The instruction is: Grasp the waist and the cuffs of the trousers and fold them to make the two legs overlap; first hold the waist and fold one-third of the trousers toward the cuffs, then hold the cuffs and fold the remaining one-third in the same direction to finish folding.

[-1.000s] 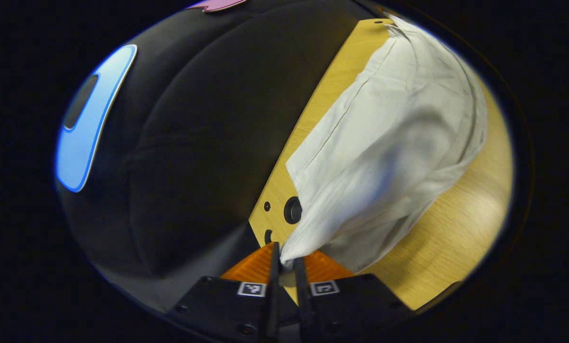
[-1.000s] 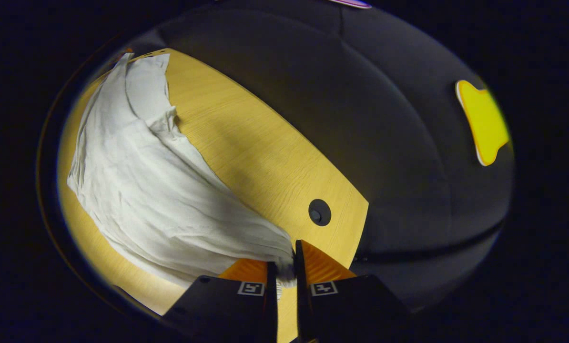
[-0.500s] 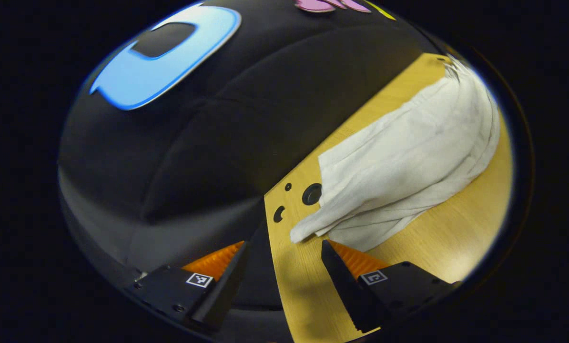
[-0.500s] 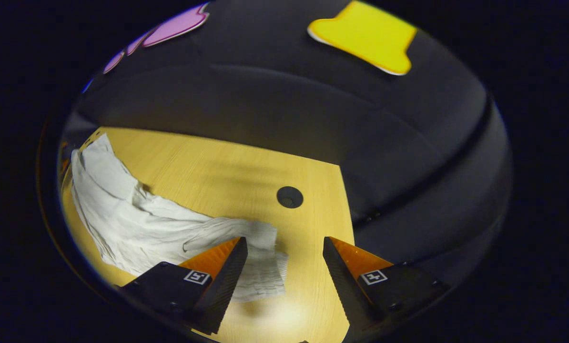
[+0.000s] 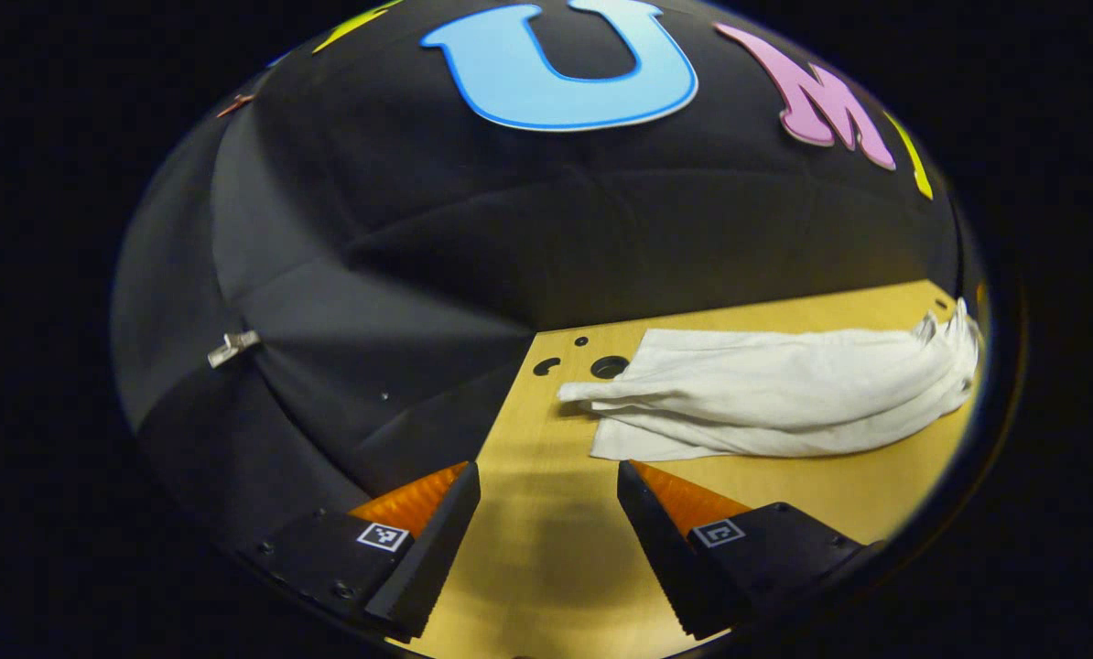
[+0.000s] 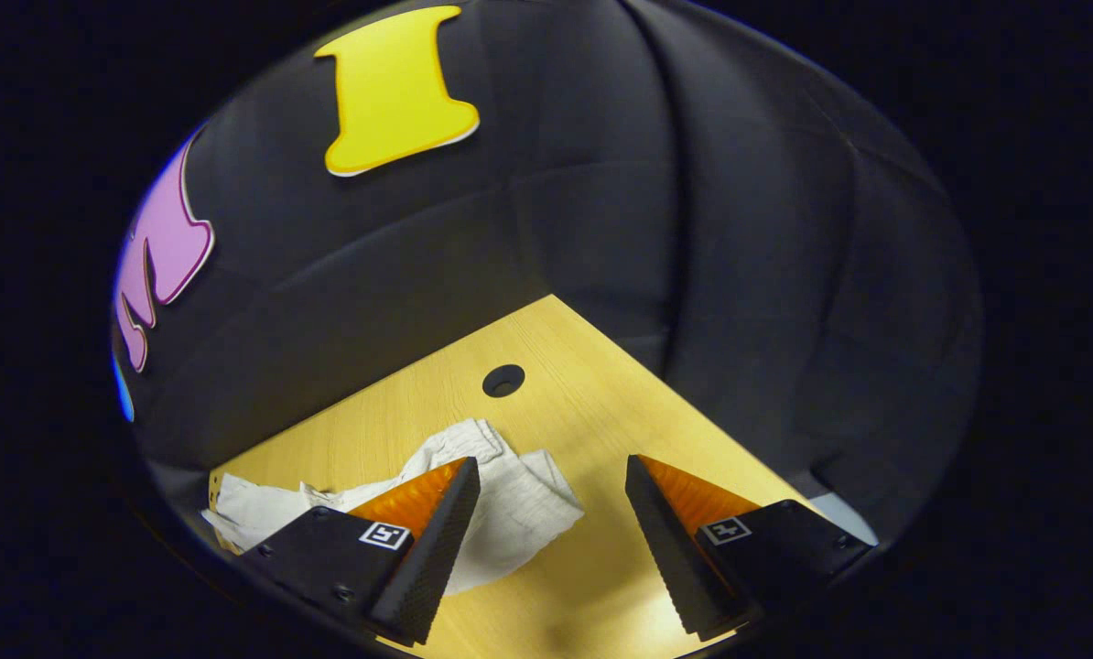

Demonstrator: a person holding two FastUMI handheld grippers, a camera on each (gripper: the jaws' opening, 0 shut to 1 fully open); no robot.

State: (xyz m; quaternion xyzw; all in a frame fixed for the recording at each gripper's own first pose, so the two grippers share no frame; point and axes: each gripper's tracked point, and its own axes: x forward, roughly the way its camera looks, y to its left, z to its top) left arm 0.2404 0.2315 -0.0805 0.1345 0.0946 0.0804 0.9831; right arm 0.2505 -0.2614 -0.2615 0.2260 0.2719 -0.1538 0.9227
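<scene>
White trousers (image 5: 784,394) lie flat and lengthwise on the wooden table (image 5: 546,549), legs stacked one over the other, in the left gripper view. One end lies just past my left gripper (image 5: 548,513), which stands open and apart from the cloth. In the right gripper view the other end of the trousers (image 6: 519,503), crumpled, lies on the table (image 6: 601,586) between and behind the fingers of my right gripper (image 6: 551,517). That gripper is open too, and its left finger (image 6: 418,540) hides part of the cloth.
The table has round holes near its corners: a round hole (image 5: 609,367) by the trousers' end and a round hole (image 6: 503,380) beyond the crumpled end. Black booth wall surrounds the table on the far sides. The table's edges run close to both grippers.
One second ago both grippers were shut on the lifted trousers. They opened, the cloth dropped flat onto the table, and both grippers have since tilted up and drawn back from it.
</scene>
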